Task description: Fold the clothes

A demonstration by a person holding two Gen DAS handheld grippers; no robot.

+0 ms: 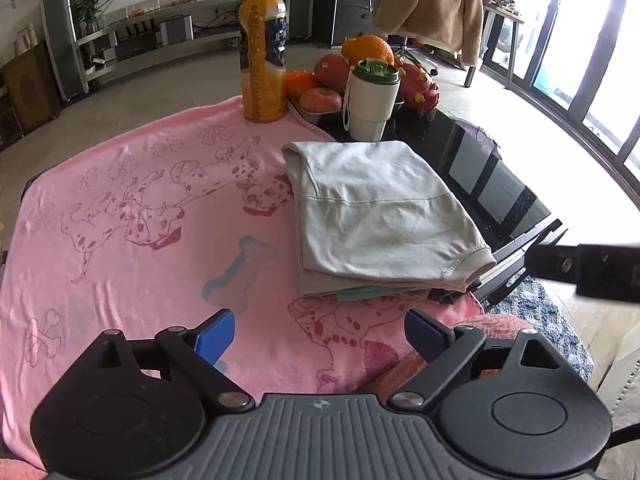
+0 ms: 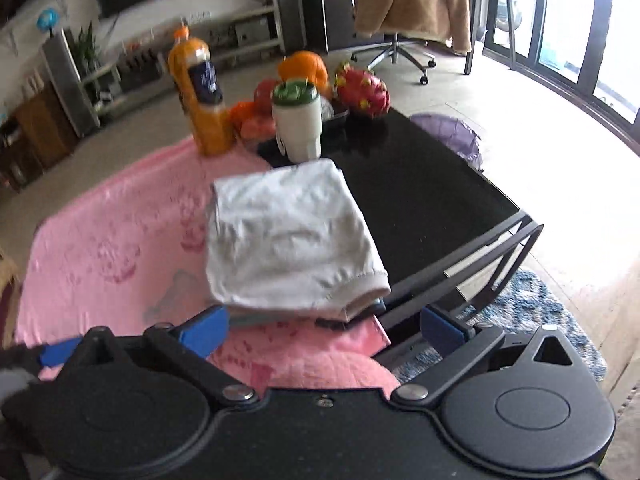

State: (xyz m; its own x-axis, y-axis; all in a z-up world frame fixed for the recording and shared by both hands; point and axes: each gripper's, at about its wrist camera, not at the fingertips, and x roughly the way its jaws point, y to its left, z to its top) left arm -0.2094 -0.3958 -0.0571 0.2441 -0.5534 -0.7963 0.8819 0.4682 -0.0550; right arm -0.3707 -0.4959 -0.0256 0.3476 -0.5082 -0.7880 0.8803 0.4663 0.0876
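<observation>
Both tools (image 1: 320, 334) (image 2: 324, 330) spread, folded pale garment (image 1: 380, 208) lengthwise away, cuff nearest

Both wrist views aimed forward-down over the pink blanket (image 1: 120, 200), near; folded grey garment (image 1: 380, 216) (image 2: 288, 236) shared.

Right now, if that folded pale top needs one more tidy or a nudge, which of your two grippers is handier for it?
Probably the right. The right gripper hangs open just at the near edge of the folded pale top. The left gripper is also open, but over bare pink blanket, short of the stack.
</observation>
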